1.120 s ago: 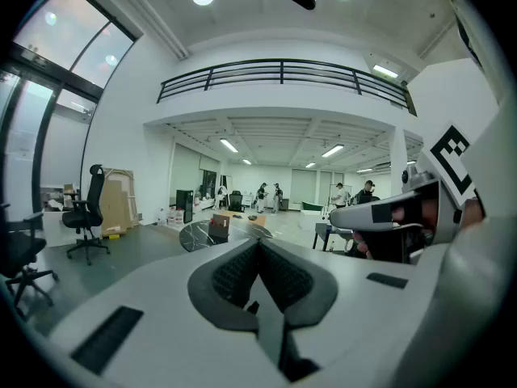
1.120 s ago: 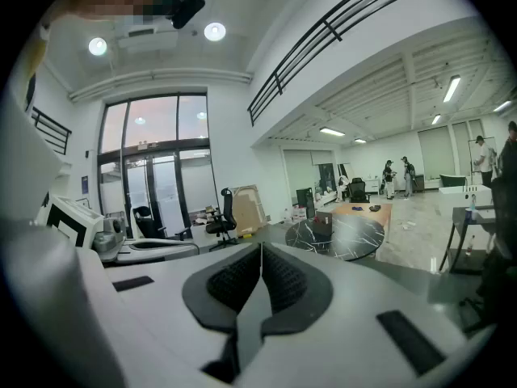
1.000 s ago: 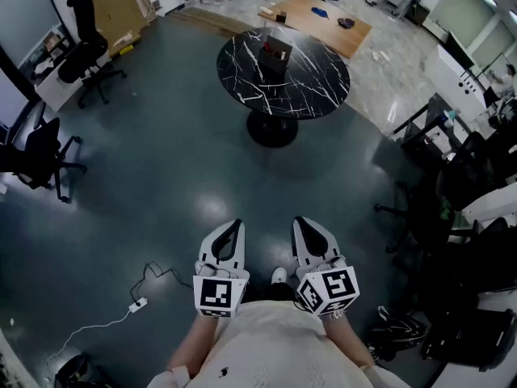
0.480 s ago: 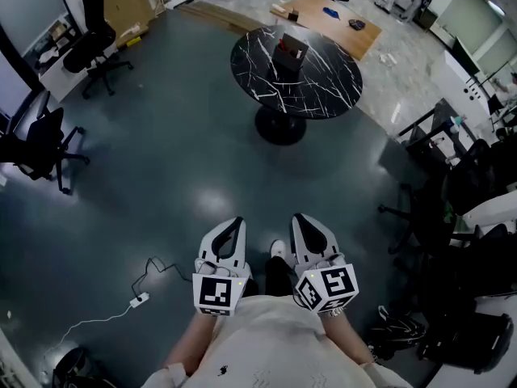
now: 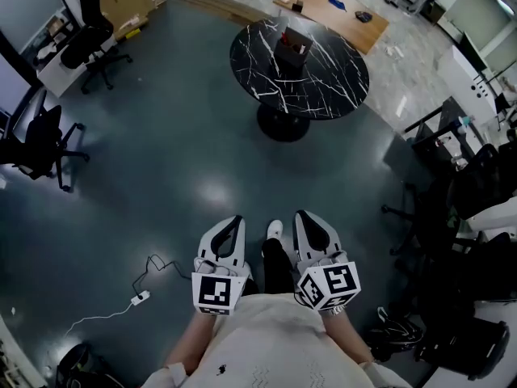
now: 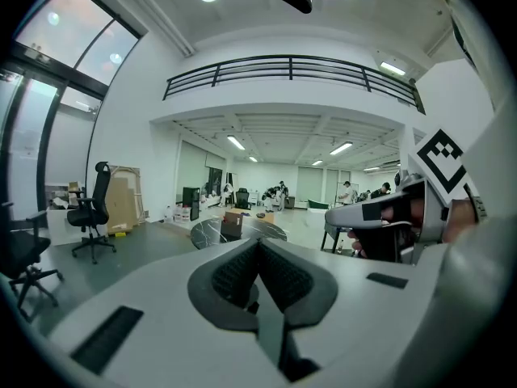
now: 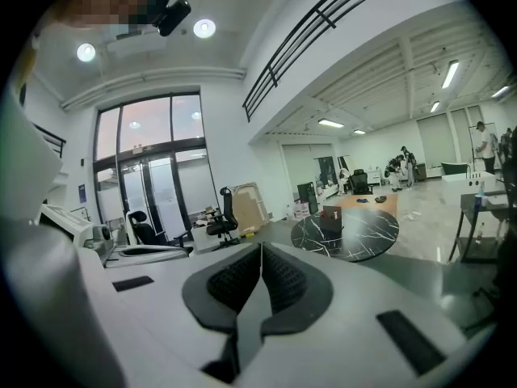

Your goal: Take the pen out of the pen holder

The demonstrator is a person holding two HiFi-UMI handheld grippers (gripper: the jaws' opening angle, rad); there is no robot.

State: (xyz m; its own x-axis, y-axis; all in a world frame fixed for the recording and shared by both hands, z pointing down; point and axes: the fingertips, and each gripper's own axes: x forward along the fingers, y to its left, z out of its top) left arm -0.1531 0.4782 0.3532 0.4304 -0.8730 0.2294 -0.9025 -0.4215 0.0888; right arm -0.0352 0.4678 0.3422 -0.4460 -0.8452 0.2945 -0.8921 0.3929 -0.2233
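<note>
A dark box-shaped pen holder (image 5: 292,48) with something red in it stands on a round black marble table (image 5: 323,79) far ahead, across the floor. The holder (image 7: 330,214) shows small in the right gripper view, and the holder (image 6: 233,224) also shows small in the left gripper view. No pen can be made out at this distance. My left gripper (image 5: 230,231) and right gripper (image 5: 309,226) are held side by side close to my body, both shut with nothing between the jaws, well short of the table.
Dark green floor lies between me and the table. Black office chairs (image 5: 44,148) stand at the left. A white cable with a plug (image 5: 139,300) lies on the floor at lower left. Desks and dark chairs (image 5: 452,184) crowd the right side. A wooden board (image 5: 335,6) lies beyond the table.
The view has shifted forward, and the table sits slightly nearer and more to the right. A foot has stepped out between the grippers. Both grippers keep their pose.
</note>
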